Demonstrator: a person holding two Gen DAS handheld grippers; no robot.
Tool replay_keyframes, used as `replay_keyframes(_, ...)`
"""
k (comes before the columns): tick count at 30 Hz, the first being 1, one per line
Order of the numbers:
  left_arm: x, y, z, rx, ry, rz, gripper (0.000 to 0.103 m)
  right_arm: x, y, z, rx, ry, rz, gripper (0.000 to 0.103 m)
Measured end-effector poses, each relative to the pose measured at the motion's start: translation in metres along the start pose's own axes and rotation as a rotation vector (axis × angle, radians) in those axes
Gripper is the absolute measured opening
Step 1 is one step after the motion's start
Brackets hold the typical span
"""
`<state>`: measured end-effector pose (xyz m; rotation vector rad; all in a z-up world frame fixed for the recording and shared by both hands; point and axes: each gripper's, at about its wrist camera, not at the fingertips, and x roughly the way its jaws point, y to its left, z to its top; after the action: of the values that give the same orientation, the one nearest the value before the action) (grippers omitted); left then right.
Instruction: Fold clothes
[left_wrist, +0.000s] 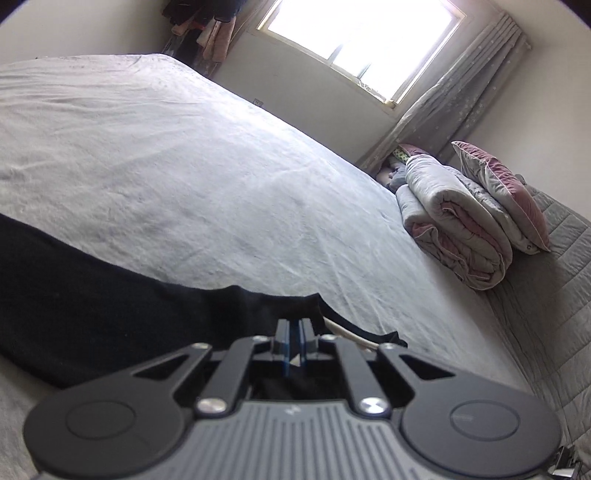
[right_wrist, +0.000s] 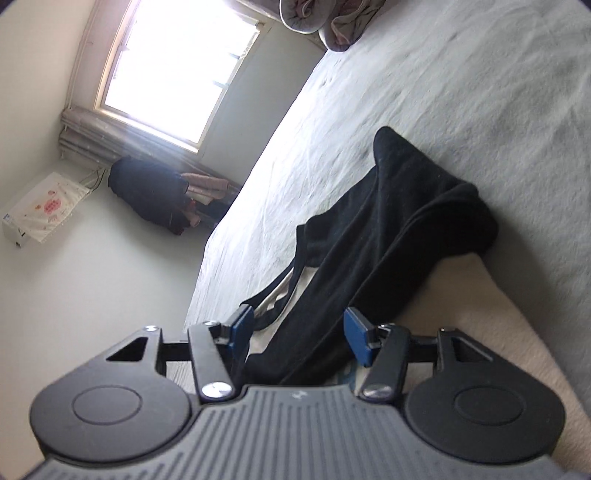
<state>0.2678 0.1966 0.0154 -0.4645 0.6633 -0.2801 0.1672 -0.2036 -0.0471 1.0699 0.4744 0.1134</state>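
Garment: black garment (right_wrist: 399, 236) lies on the bed (left_wrist: 192, 155), one end rucked up, pale lining showing at its near edge.
Left tool (left_wrist: 295, 332): jaws closed, apparently pinching the garment's dark hem; the pinch itself is hard to see.
Right tool (right_wrist: 299, 332): jaws apart, cloth between them, pads not pressing.
Handling: judged soft, limp, light; it will sag and drape, not hold shape.
Hold: take hemmed edges or corners, not mid-cloth.
Risk: thin hem may slip.

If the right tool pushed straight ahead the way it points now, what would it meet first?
Most likely the black garment, which already lies between the open right tool pads; beyond it is the bed sheet.
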Motion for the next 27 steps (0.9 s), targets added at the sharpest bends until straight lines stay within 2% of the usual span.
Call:
replay_keyframes(4, 0.007, 0.013, -0.001, 0.017, 0.009, 0.046, 0.005, -0.013, -0.012, 0.016, 0.052, -0.102, -0.020, 0.058)
replay_keyframes(7, 0.012, 0.030, -0.007, -0.038, 0.069, 0.073, 0.005, -0.022, -0.022, 0.023, 0.095, -0.133, -0.030, 0.058)
replay_keyframes(9, 0.014, 0.038, -0.012, -0.087, 0.111, 0.049, 0.006, -0.027, -0.026, 0.025, 0.103, -0.133, -0.022, 0.058)
replay_keyframes(11, 0.017, 0.037, -0.015, -0.092, 0.134, 0.040, 0.007, -0.030, -0.024, 0.026, 0.085, -0.121, -0.023, 0.058)
replay_keyframes(12, 0.019, 0.037, -0.017, -0.095, 0.145, 0.036, 0.008, -0.032, -0.021, 0.025, 0.064, -0.111, -0.026, 0.058)
replay_keyframes(14, 0.029, 0.034, -0.018, -0.097, 0.176, 0.033, 0.023, -0.034, -0.014, 0.024, 0.022, -0.094, -0.032, 0.058)
replay_keyframes(16, 0.042, 0.032, -0.020, -0.102, 0.194, 0.037, 0.024, -0.036, -0.007, 0.022, -0.020, -0.082, -0.038, 0.059)
replay_keyframes(19, 0.056, 0.029, -0.023, -0.082, 0.188, 0.056, 0.024, -0.037, -0.001, 0.022, -0.072, -0.070, -0.044, 0.059)
replay_keyframes(21, 0.056, 0.023, -0.025, -0.052, 0.155, 0.050, 0.016, -0.037, -0.001, 0.025, -0.103, -0.067, -0.054, 0.059)
replay_keyframes(22, 0.054, 0.020, -0.025, -0.030, 0.133, 0.047, 0.004, -0.037, -0.002, 0.026, -0.118, -0.065, -0.059, 0.059)
replay_keyframes(27, 0.037, 0.009, -0.023, 0.020, 0.008, 0.008, 0.004, -0.035, -0.008, 0.034, -0.152, -0.065, -0.079, 0.059)
